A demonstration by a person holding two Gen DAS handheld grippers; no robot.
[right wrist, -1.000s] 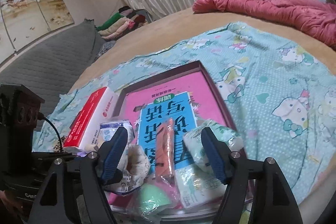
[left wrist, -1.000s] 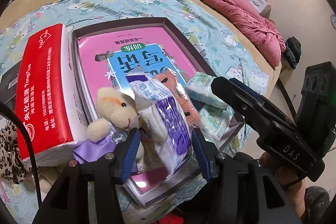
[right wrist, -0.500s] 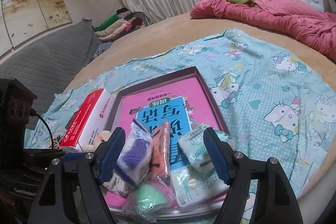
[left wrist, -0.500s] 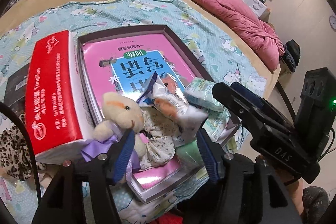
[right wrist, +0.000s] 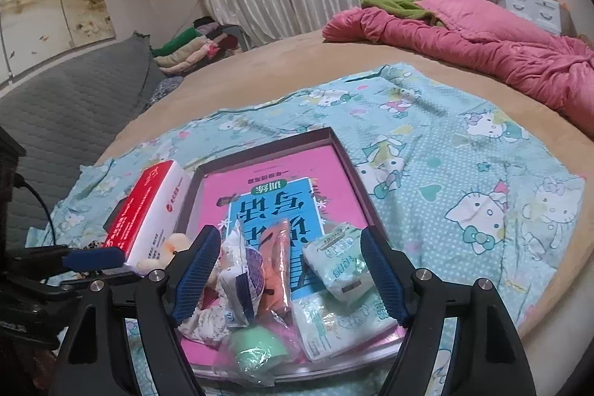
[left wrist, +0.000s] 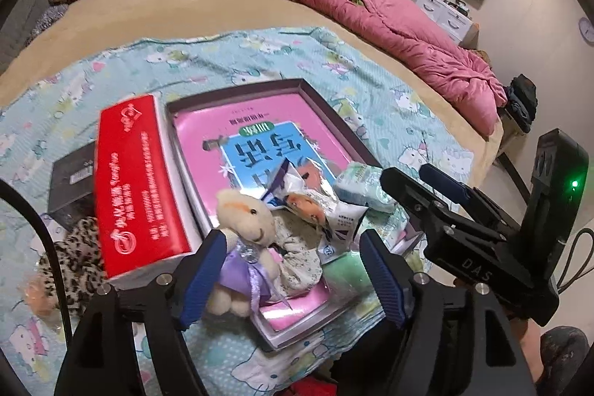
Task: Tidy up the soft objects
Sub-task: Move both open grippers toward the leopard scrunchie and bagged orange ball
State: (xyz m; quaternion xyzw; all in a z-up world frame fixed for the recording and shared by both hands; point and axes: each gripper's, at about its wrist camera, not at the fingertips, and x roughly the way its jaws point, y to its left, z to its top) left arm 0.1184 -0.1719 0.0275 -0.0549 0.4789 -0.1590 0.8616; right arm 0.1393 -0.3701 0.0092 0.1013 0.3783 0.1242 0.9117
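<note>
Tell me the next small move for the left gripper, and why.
Probably lower the left gripper onto the plush toy and close. Its jaws have just been opening and hold nothing; the toy sits half over the tray's rim, not fully inside.

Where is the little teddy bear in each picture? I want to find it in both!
Left wrist view: the teddy bear sits low in the middle, at the tray's near corner, just right of the red tissue box.
Right wrist view: only the teddy bear's pale head peeks out at lower left, beside the left one of the blue fingers.
Shared landmark: the red tissue box, right next to the bear.
</note>
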